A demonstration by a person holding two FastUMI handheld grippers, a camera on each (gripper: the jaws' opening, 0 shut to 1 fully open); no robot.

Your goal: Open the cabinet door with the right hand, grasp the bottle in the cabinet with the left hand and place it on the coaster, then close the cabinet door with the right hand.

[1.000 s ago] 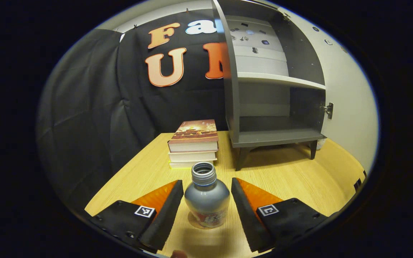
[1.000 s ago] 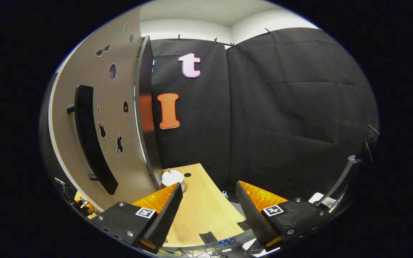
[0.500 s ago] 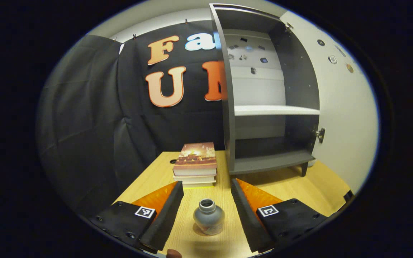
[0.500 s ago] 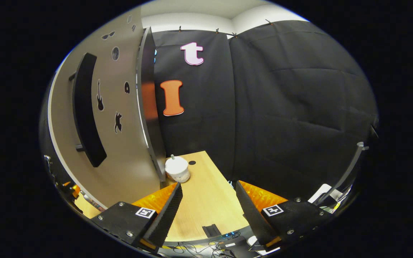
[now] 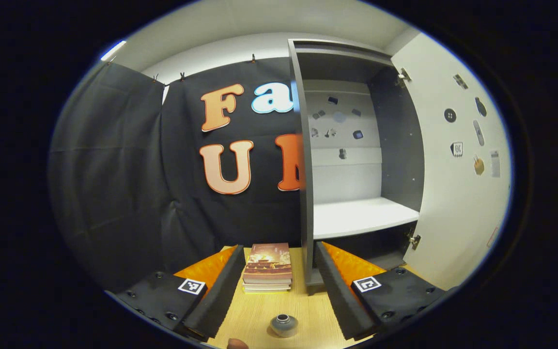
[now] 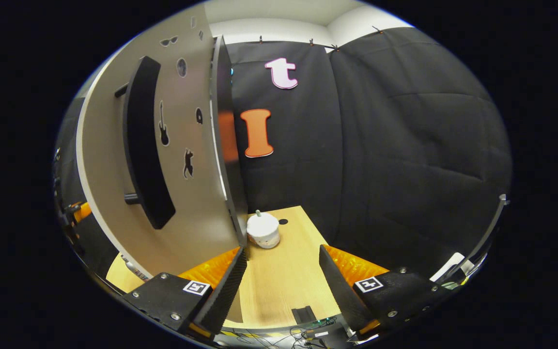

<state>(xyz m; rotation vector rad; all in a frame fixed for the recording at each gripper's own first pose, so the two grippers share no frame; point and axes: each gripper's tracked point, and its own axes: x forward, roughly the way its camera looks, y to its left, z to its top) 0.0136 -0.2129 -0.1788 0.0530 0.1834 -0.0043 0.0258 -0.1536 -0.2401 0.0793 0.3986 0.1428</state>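
Bottle stands upright on the wooden counter, uncapped, seen from above in the left gripper view. The left claw hangs above it with its fingers spread wide, touching nothing. Beyond the bottle lies a stack of books, and just to the right of the books stands the grey cabinet, its door swung fully open to the right and its white shelf bare. Whether the bottle sits on a coaster cannot be told from this angle.

In the right gripper view, the right claw is also spread apart, holding nothing, near the free edge of the cabinet door, with the door's long black handle to its left. A small white pot rests on the counter just beside the door's lower corner.
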